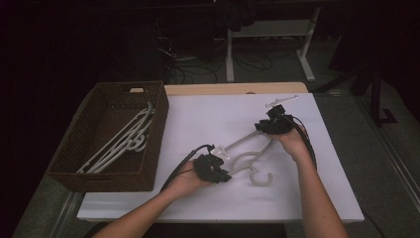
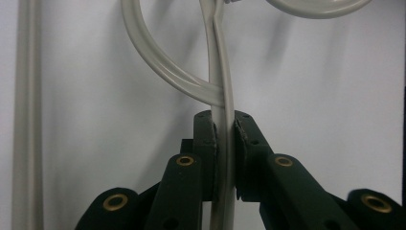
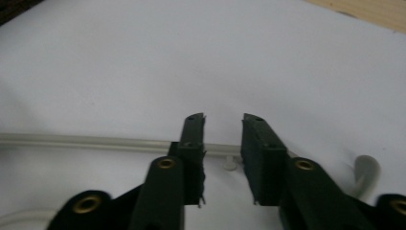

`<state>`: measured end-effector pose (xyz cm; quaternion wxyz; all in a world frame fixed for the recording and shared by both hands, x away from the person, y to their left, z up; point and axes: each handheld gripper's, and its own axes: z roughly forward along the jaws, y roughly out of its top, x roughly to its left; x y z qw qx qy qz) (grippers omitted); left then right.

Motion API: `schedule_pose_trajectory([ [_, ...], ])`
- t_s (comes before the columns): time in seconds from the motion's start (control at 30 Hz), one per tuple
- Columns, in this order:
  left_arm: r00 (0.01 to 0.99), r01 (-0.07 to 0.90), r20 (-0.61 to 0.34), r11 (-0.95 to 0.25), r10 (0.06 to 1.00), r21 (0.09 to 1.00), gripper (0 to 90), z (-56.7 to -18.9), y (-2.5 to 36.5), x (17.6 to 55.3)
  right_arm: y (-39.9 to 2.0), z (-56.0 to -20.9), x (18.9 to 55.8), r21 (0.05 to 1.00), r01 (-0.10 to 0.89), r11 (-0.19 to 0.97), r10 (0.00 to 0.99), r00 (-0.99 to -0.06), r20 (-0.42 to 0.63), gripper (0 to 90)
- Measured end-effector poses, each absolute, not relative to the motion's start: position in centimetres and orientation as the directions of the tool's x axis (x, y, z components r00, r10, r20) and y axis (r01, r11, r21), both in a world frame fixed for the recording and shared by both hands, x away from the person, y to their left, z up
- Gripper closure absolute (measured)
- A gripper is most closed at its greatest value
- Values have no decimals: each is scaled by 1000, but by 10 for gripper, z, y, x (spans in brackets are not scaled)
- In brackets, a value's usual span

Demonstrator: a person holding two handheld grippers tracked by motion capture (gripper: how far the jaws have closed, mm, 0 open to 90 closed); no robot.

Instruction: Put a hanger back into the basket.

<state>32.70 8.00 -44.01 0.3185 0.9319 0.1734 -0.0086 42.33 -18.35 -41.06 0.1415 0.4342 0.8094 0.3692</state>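
A pale grey plastic hanger (image 1: 246,159) lies on the white table cover (image 1: 208,114), its hook (image 1: 261,178) toward the front. My left gripper (image 1: 223,174) is shut on one of its curved arms; in the left gripper view both pads of the gripper (image 2: 225,127) press the hanger's thin strip (image 2: 218,72). My right gripper (image 1: 262,126) is at the hanger's far end. In the right gripper view this gripper (image 3: 224,120) stands open a little above the cover. The hanger's straight bar (image 3: 86,141) runs across behind the jaws, untouched by the pads.
A dark wicker basket (image 1: 99,176) at the left holds several more pale hangers (image 1: 124,141). A small clear piece (image 1: 281,100) lies near the table's far edge. A strip of wooden tabletop (image 1: 223,89) shows beyond the cover. Desk legs and cables stand behind.
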Motion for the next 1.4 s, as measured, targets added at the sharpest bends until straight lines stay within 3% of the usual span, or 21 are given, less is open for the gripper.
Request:
schedule_pose_trajectory([
  [0.2,921,363,-123,-694,371,622,818,-419,97,336,-201,-397,399,738,583,339,809,-581,87,407],
  [0.33,901,395,-129,-659,414,641,819,-405,108,344,-215,-390,380,752,571,329,802,-589,96,304],
  [0.67,858,436,-118,-585,500,684,822,-349,137,355,-230,-397,340,778,534,332,755,-645,120,146],
  [1.1,827,382,-29,-524,561,761,824,-262,196,358,-222,-416,329,756,536,376,740,-665,104,135],
  [1.4,765,415,-27,-461,643,785,824,-250,271,352,-224,-420,331,743,550,381,751,-653,98,135],
])
